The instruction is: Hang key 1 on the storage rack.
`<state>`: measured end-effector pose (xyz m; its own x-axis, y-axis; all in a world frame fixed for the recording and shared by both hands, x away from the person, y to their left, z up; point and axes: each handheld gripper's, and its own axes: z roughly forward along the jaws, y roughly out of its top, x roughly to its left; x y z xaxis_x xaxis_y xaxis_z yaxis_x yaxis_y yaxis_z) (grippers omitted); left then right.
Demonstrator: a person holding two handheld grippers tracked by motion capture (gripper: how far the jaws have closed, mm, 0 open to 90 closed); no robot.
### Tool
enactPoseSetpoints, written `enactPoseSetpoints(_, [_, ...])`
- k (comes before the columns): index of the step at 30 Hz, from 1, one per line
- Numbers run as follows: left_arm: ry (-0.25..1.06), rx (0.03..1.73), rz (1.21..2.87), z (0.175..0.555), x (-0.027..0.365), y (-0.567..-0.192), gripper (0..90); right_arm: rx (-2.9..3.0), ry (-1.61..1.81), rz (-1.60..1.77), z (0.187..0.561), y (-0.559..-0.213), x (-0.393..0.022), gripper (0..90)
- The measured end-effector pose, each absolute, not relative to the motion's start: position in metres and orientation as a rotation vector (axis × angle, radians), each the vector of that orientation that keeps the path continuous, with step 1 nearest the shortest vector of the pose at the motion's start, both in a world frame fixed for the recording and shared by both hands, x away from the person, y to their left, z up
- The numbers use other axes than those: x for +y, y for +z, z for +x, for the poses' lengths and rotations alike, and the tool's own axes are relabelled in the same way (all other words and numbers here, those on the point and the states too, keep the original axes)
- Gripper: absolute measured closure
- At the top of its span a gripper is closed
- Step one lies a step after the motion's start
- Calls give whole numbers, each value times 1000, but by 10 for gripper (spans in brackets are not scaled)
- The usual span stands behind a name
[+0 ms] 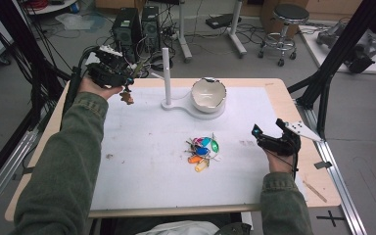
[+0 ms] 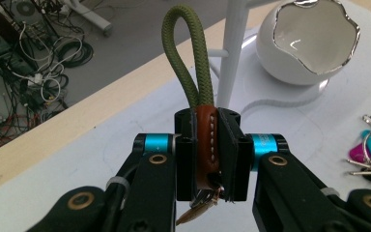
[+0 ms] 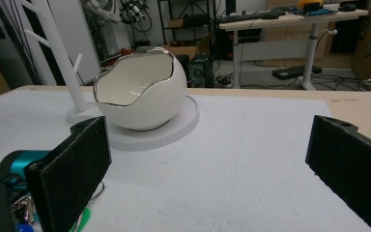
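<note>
At the far left corner of the counter (image 1: 142, 196), the left gripper (image 2: 207, 145) is holding clamped an olive-green rope-loop keychain with a brown leather tab (image 2: 206, 140), likely needing the loop threaded over the white peg stand (image 1: 166, 73), while the right gripper (image 3: 207, 164) is resting, jaws apart.

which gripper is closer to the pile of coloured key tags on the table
Right. The right gripper hovers open just beside the pile of coloured key tags, while the left gripper is up at the far-left corner, holding a green cord keychain.
</note>
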<state>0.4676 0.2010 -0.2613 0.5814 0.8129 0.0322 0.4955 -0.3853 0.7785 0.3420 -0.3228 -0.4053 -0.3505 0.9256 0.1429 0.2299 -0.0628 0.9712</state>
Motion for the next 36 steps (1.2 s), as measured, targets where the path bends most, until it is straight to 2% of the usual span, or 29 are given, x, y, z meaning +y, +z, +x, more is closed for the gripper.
enactPoseSetpoints(15, [518,1071,2071,485,182,-281,782,1605,1462,1252,341,-405,-323,12])
enactPoseSetpoints(36, [464,1096,2042,495,179,-304,782,1596,1472,1255,341,-405,-324,12])
